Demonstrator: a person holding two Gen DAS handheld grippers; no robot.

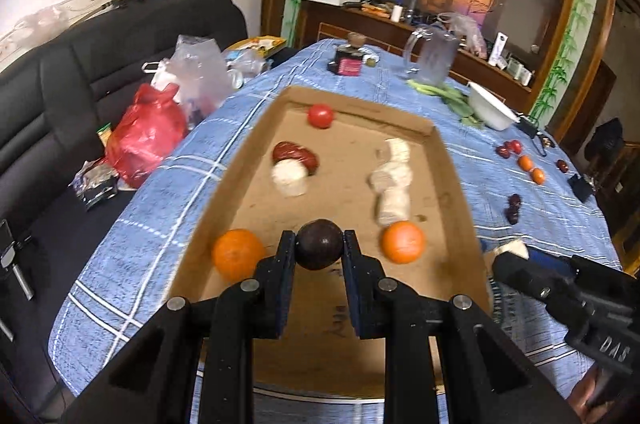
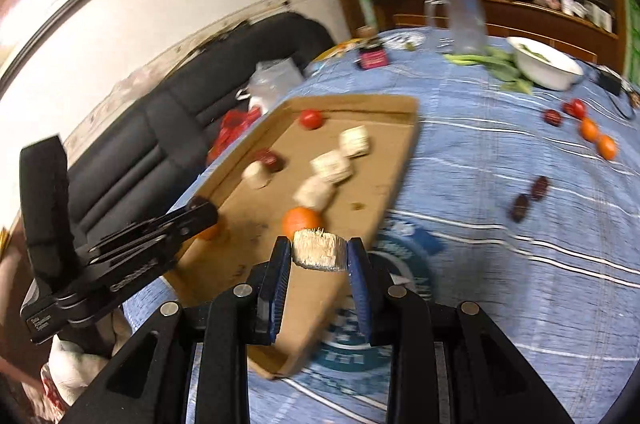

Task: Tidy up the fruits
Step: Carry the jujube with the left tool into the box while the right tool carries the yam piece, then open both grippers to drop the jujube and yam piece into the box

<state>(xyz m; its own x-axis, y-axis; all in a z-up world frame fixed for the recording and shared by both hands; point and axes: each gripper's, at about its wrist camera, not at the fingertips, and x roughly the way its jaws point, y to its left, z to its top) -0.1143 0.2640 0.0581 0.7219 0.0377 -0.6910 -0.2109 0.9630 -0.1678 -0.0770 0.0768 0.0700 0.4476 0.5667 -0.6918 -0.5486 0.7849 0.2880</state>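
A shallow cardboard tray (image 1: 452, 184) lies on the blue checked tablecloth. In it are a red tomato (image 1: 320, 115), a dark red date (image 1: 295, 155), several white cut pieces (image 1: 394, 180) and two oranges (image 1: 238, 253) (image 1: 402, 241). My left gripper (image 1: 319, 250) is shut on a dark round fruit over the tray's near part. My right gripper (image 2: 319, 254) is shut on a white cut piece (image 2: 318, 250) above the tray's near right edge (image 2: 400, 160). The right gripper also shows in the left wrist view (image 1: 516, 264).
Loose dates (image 2: 532, 196), small oranges (image 2: 598, 138) and a tomato (image 2: 576, 108) lie on the cloth right of the tray. A white bowl (image 2: 548, 64), greens, a clear jug (image 1: 432, 54) and a dark jar (image 1: 348, 58) stand at the far end. A black sofa with bags is at left.
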